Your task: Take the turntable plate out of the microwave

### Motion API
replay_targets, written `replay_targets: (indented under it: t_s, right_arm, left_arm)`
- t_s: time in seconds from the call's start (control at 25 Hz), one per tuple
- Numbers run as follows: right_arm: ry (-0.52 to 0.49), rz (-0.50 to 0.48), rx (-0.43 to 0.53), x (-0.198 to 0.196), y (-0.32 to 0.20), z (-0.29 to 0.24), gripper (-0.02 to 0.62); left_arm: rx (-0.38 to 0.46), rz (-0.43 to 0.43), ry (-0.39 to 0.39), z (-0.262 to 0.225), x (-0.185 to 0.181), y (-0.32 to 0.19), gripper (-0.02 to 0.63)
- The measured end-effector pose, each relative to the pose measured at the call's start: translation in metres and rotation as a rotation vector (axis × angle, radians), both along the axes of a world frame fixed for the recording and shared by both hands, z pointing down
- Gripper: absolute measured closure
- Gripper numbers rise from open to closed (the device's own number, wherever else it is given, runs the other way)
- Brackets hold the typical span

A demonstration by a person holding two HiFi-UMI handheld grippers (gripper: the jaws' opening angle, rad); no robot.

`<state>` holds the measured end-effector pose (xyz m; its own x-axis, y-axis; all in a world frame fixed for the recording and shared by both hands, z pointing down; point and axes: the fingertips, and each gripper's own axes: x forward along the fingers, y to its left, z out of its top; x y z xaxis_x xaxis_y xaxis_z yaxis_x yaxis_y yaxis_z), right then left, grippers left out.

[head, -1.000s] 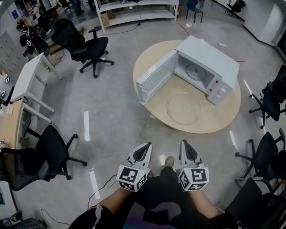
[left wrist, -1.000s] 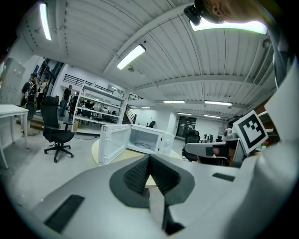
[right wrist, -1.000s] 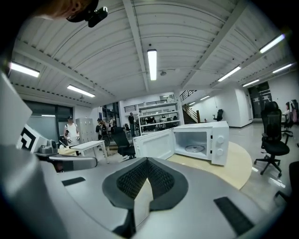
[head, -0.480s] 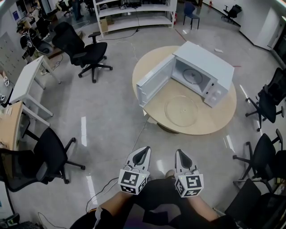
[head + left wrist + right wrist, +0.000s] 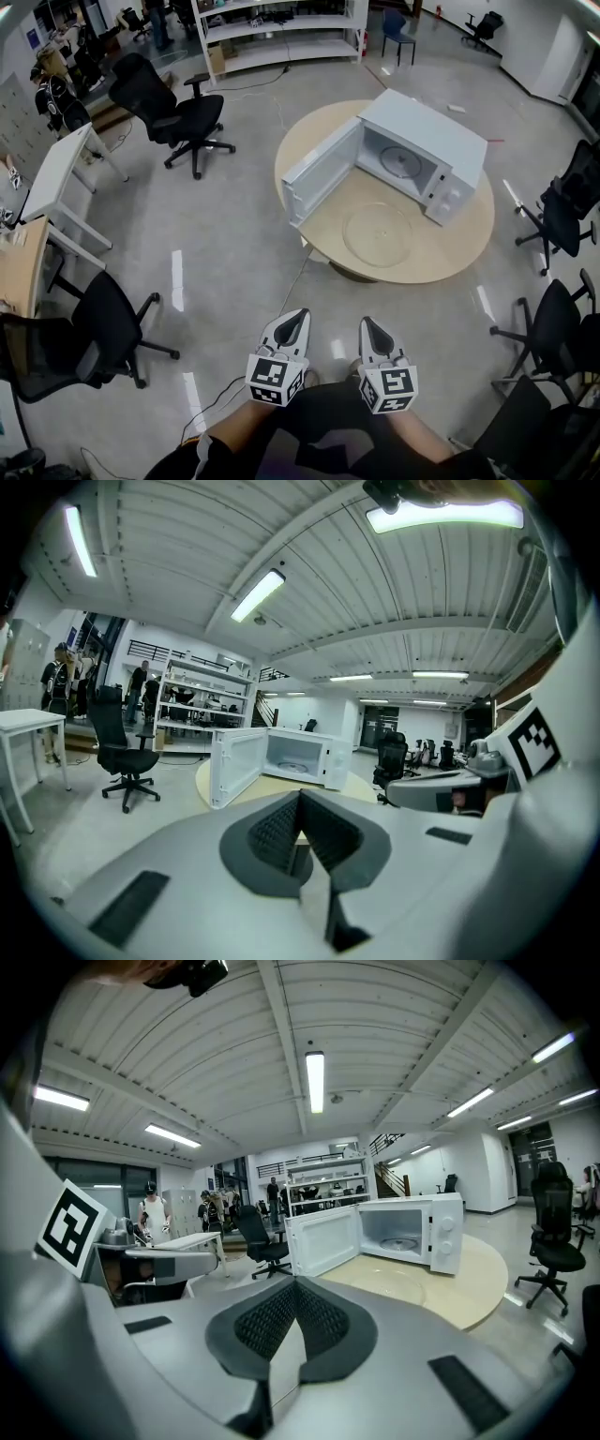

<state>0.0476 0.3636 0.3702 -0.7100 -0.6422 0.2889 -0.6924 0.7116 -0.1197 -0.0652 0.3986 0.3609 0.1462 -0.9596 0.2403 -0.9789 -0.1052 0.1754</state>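
While the person stands on the grey floor point(image 5: 234, 253) well apart from the round light wooden table point(image 5: 473, 234), both hand-held grippers are low and close to the body, side by side. The left gripper point(image 5: 294, 321) has its jaws pressed together, and its own view shows nothing between the dark ribbed pads point(image 5: 272, 832). The right gripper point(image 5: 367, 328) is closed in the same way, tip meeting tip, and it also holds nothing. Both point toward the table, only a little downward.

On the table stands the white microwave point(image 5: 431, 127) with its door point(image 5: 319, 173) swung wide open, to the left in the head view. The clear round glass turntable plate point(image 5: 377, 234) lies flat on the tabletop just in front of the open cavity, outside the oven, and it touches neither gripper. On the cavity floor a round ring point(image 5: 401, 161) is visible; I cannot tell what exactly it is. A black office chair point(image 5: 178, 103) stands on the floor to the left of the table, well apart from it.
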Motion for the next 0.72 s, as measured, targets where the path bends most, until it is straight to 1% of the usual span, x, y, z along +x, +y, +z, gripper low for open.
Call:
replay_targets:
  t_s: [0.2, 0.36, 0.52, 0.72]
  right_arm:
    - [-0.006, -0.002, 0.005, -0.007, 0.001, -0.003, 0.58]
    - [-0.001, 0.001, 0.02, -0.006, 0.0, -0.007, 0.58]
    - [0.002, 0.013, 0.029, -0.004, 0.0, -0.01, 0.58]
    - [0.005, 0.006, 0.041, -0.006, 0.003, -0.012, 0.58]
  left_arm:
    - [-0.003, -0.016, -0.004, 0.001, -0.004, 0.007, 0.56]
    - [0.014, -0.038, -0.003, -0.004, -0.009, 0.008, 0.56]
    - [0.025, -0.034, 0.002, -0.007, -0.008, 0.009, 0.56]
    - [0.037, -0.041, 0.008, -0.009, -0.01, 0.01, 0.56]
